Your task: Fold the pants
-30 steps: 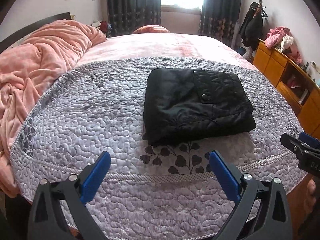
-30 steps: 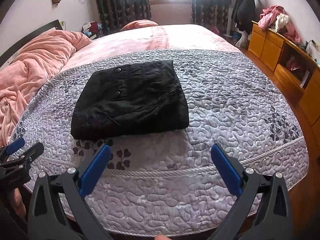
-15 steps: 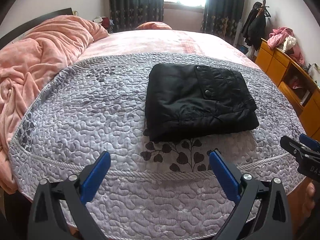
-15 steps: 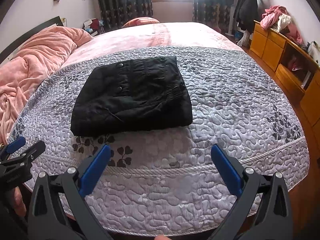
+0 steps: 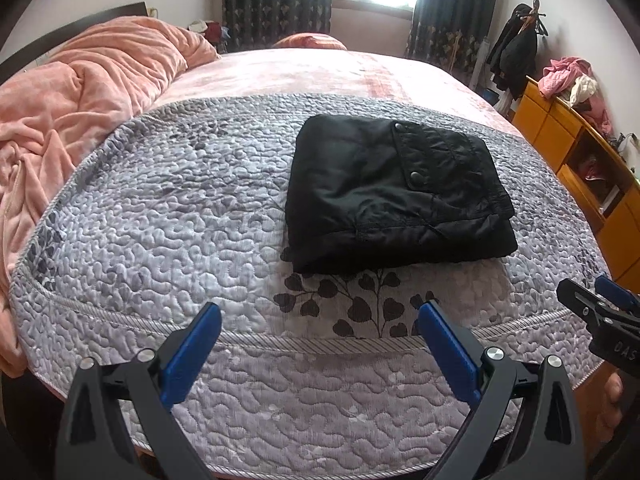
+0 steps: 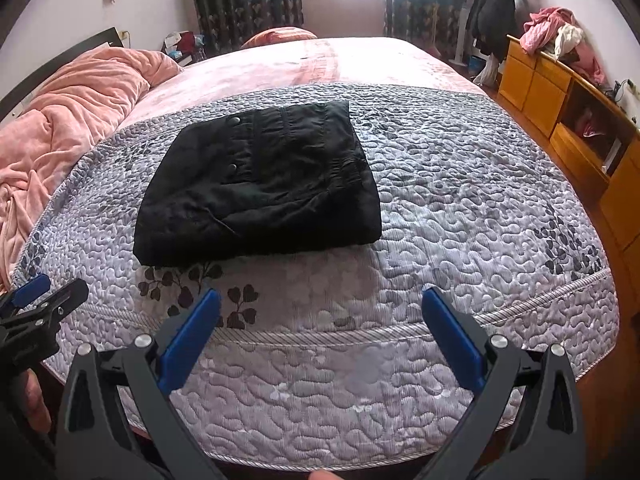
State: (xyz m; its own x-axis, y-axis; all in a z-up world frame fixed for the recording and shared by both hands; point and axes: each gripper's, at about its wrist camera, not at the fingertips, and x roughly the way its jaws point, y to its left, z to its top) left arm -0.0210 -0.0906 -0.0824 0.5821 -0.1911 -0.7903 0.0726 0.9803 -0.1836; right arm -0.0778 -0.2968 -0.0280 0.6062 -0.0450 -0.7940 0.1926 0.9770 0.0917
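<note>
From my left wrist view, my left claw [image 5: 318, 334] gapes wide and empty over the bed's near edge, the folded black pants [image 5: 396, 196] lying apart on the grey quilt [image 5: 168, 216]. From my right wrist view, my right claw [image 6: 320, 322] is equally wide and empty, the pants [image 6: 264, 184] ahead, slightly left.
</note>
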